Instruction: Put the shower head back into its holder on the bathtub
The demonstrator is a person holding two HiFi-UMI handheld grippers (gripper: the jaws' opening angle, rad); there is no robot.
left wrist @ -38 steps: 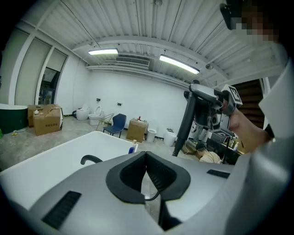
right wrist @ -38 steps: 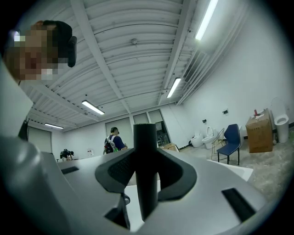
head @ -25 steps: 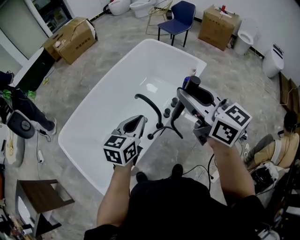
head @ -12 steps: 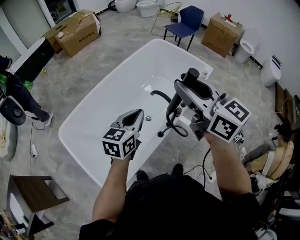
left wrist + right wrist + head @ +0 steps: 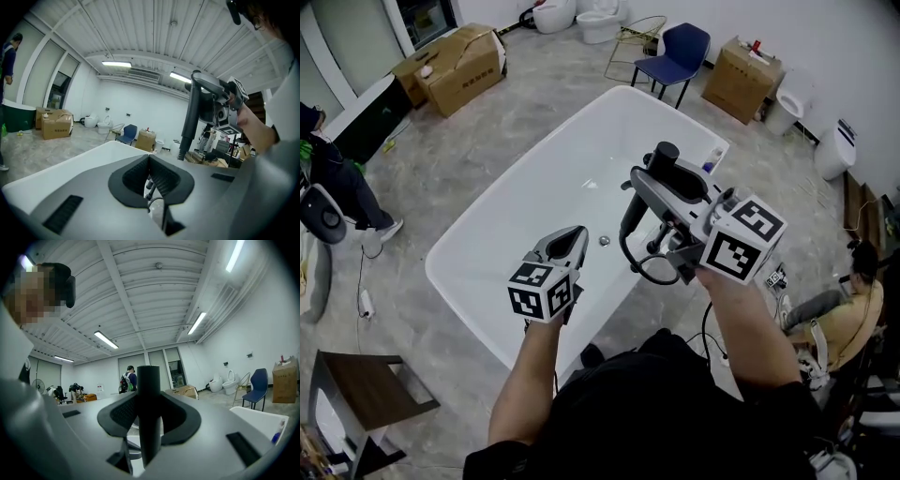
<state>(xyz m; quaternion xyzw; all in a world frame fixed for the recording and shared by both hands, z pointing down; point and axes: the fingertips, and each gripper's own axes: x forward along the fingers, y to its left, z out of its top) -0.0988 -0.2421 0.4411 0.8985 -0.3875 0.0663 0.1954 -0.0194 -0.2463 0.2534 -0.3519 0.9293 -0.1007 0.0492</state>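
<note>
**Shower head carried over the tub.** My right claw [image 5: 649, 185] is clamping the black shower head [image 5: 629, 216] by its stem. It is holding the head upright in the air above the bathtub [image 5: 534, 178], near the long rim closest to me, and the hose [image 5: 649, 275] is looping below. My left claw [image 5: 575, 234], jaws together and empty, is hovering over the same rim. The holder is not showing behind my claws. I am judging the head rigid, smooth and fairly light, with the hose tugging at it. Gripping mid-stem, clear of whichever end seats in the holder, is looking soundest.
</note>
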